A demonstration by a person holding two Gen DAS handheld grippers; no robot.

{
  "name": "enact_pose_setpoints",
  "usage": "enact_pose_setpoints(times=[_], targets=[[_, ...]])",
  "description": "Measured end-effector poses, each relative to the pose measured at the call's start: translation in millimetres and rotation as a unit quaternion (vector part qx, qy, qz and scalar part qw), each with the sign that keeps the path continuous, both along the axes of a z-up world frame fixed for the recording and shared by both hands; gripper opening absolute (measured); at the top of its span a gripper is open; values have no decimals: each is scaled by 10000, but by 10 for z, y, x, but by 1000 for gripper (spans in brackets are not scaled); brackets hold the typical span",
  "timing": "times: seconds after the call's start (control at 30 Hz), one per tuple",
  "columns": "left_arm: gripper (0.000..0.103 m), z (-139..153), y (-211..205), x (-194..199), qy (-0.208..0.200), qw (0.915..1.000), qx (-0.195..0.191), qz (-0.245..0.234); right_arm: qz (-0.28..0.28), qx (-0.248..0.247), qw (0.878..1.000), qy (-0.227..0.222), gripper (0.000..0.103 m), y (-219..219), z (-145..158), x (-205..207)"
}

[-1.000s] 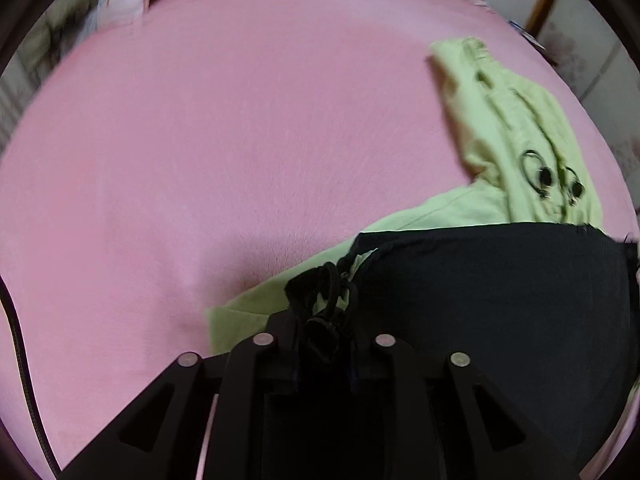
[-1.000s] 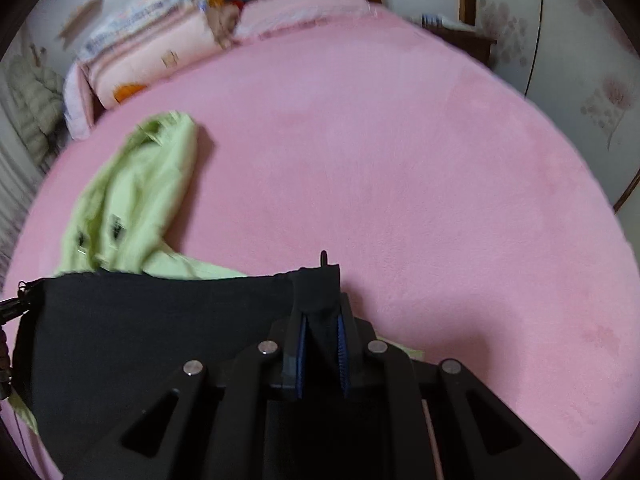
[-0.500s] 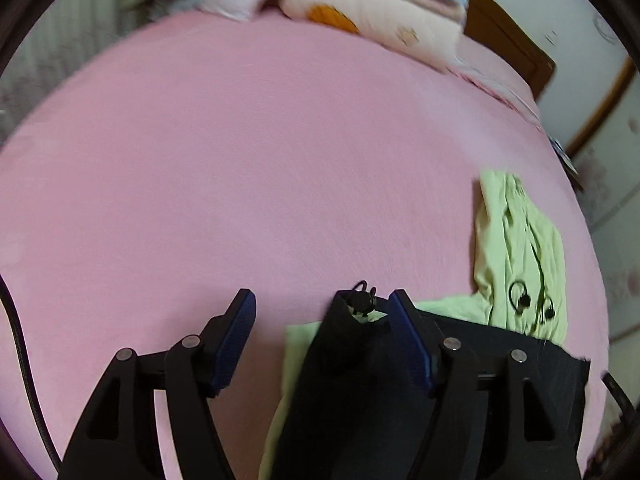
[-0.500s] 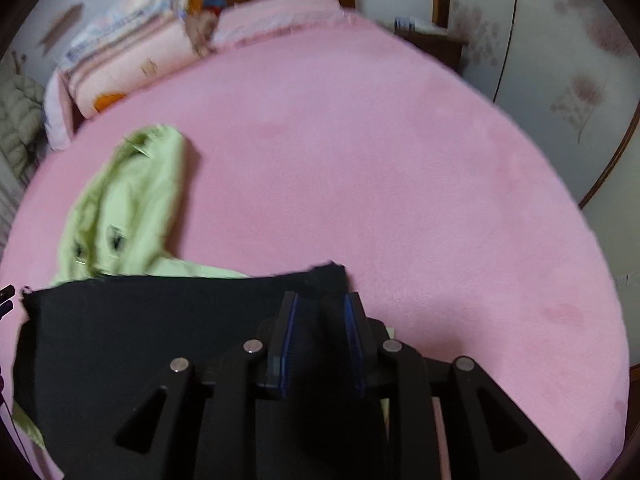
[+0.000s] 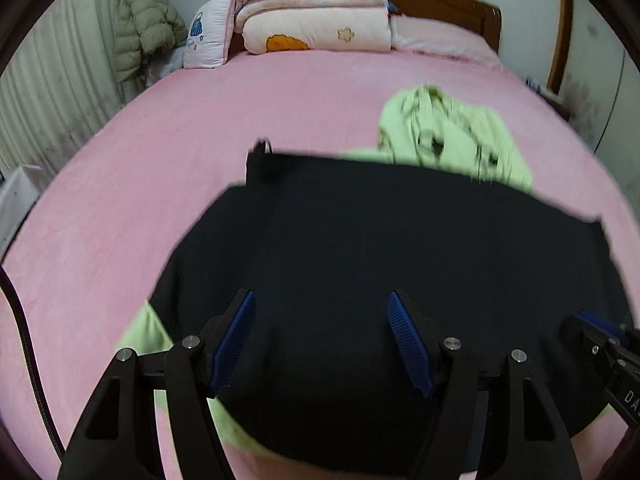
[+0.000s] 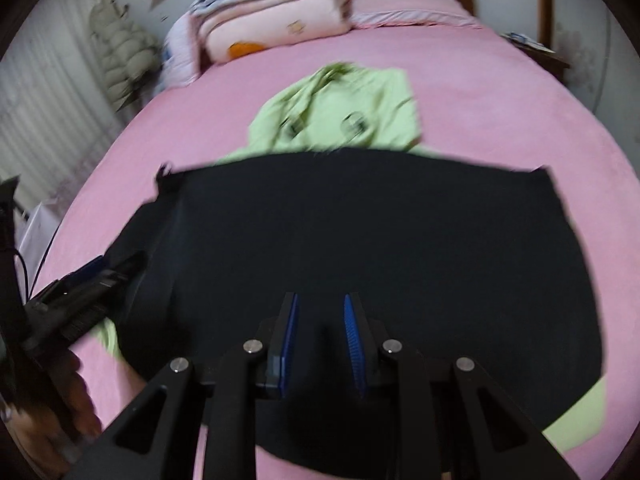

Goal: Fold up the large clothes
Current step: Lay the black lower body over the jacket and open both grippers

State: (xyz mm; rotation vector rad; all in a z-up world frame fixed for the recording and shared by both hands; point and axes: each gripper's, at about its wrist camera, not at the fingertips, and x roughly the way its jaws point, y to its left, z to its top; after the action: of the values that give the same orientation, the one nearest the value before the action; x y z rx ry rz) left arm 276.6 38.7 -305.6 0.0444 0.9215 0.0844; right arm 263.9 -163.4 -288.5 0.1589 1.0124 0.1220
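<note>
A: Item: black garment point(image 5: 400, 272), large, spread flat on the pink bed point(image 5: 168, 168), near side, lying over a light green garment point(image 5: 452, 136) that shows at its far edge and near corners.

B: Handling?

A: Judged soft, light and limp; it will sag and crease, not hold shape. Best taken at corners or hem edges, one per hand: the far left corner, where a small loop sticks up, and the far right corner.

B: Left gripper point(image 5: 320, 340)?

A: Fingers point(image 5: 236, 336) set wide, hovering over the black cloth, nothing between them.

B: Right gripper point(image 6: 320, 344)?

A: Fingers point(image 6: 354, 344) set narrow, a clear gap showing; no cloth pinched. It hangs above the near middle of the garment.
</note>
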Motion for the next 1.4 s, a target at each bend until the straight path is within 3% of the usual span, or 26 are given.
enact_pose_setpoints(times=[0.13, 0.23, 0.37, 0.43, 0.47, 0.5, 0.57, 1.4], targets=[[67, -276, 222, -112, 293, 9995, 92, 85, 45, -470, 9987, 195, 22, -17, -315, -136], [67, -358, 419, -84, 336, 9994, 31, 118, -207, -723, 9970, 208, 20, -360, -387, -200], [67, -370, 547, -65, 319, 9991, 273, 20, -814, -1286, 9882, 159, 17, -954, -333, -369], [67, -373, 653, 41, 344, 9989, 310, -58, -1091, -1262, 9857, 236, 16, -1232, -313, -436], [67, -374, 670, 57, 361, 9987, 343, -71, -1246, -1136, 9853, 289, 12, -1404, -312, -495], [67, -376, 677, 72, 364, 9986, 367, -80, -1301, -1033, 9857, 296, 2, -1504, -307, -524], [67, -372, 740, 97, 400, 9987, 314, -53, -1368, -928, 9858, 294, 0, -1617, -278, -536], [67, -396, 828, 132, 515, 9986, 90, -4, -1610, -961, 9811, 472, 0, -1672, -354, -473]])
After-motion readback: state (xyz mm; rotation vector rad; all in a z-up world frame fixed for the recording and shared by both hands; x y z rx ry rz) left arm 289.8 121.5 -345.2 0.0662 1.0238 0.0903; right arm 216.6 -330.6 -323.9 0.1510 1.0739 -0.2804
